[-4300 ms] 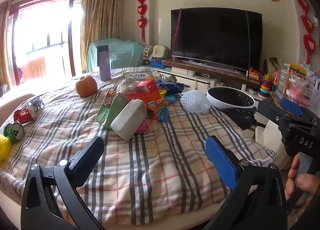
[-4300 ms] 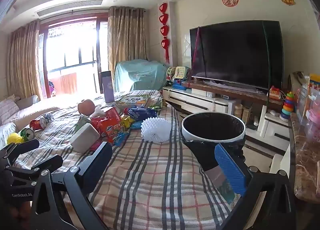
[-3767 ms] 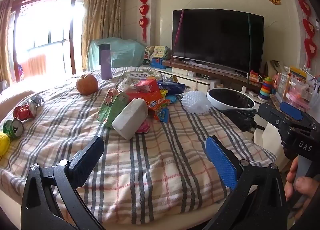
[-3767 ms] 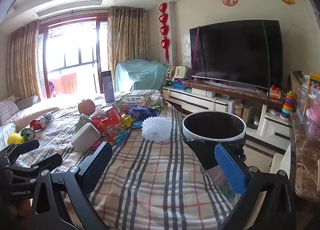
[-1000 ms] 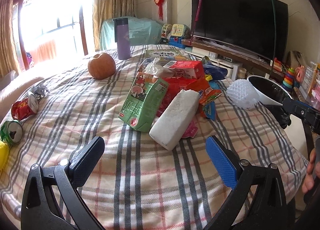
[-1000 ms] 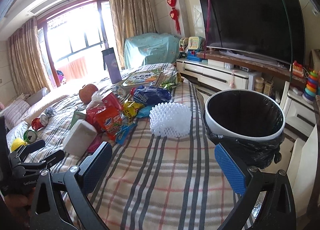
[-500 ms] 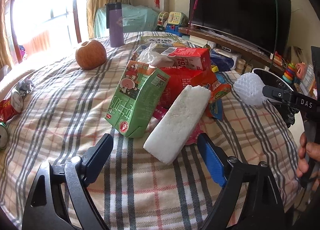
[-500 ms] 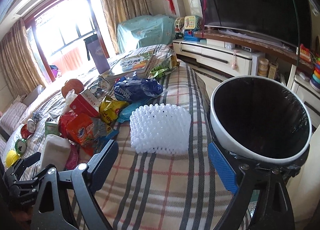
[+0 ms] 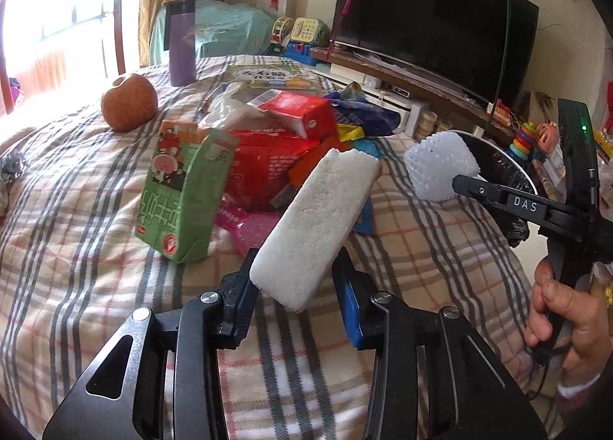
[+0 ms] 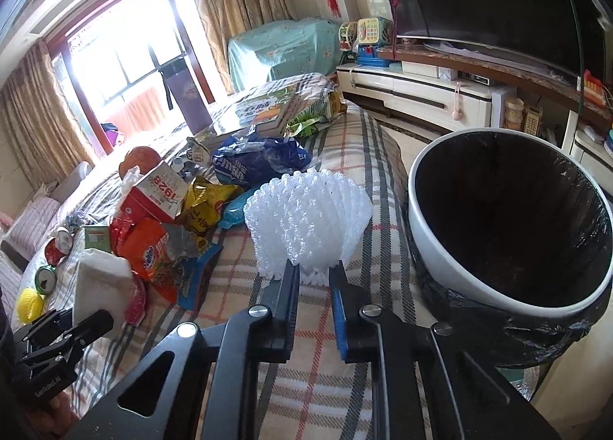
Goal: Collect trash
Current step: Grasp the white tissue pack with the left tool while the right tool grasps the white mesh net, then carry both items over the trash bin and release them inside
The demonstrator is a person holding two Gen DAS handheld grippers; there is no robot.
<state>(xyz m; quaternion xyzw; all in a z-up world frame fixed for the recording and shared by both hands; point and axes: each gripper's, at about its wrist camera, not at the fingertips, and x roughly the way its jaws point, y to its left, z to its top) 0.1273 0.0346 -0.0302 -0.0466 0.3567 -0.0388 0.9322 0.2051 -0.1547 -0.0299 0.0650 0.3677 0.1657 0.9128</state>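
- Left tongs [image 9: 297,288]: jaws narrowed and closing, with the near end of the white foam block [image 9: 318,225] between them. Both pads sit against its sides, the black one at 9 o'clock and the blue one at 3 o'clock of the block's lower end.
- The foam block slants up and away from the left tongs toward 1 o'clock; its far end leans on the heap of wrappers [image 9: 268,172].
- Green carton [image 9: 184,191] stands just beside the block at its 9 o'clock, on the plaid cloth of the bench [image 9: 76,248].
- Right tongs [image 10: 314,279]: jaws nearly together and closing on the near edge of the white foam net [image 10: 306,218]. The net bunches up and fans out above the pads toward 12 o'clock.
- The bin [image 10: 421,241], white-rimmed and lined with a black bag, stands just beside the net at its 3 o'clock, off the bench's edge; its mouth tilts toward the right wrist camera.
- In the left wrist view the right tongs' black frame reaches across at 3 o'clock to the net, and a hand [image 9: 563,317] grips its handle.
- More litter lies on the bench: a red carton [image 10: 153,195], a blue bag [image 10: 256,160], an orange bag [image 10: 157,252], and cans [image 10: 53,248] at 9 o'clock of the right wrist view.
- An apple [image 9: 128,103] and a purple flask [image 9: 183,45] sit beyond the heap, toward 11 o'clock.
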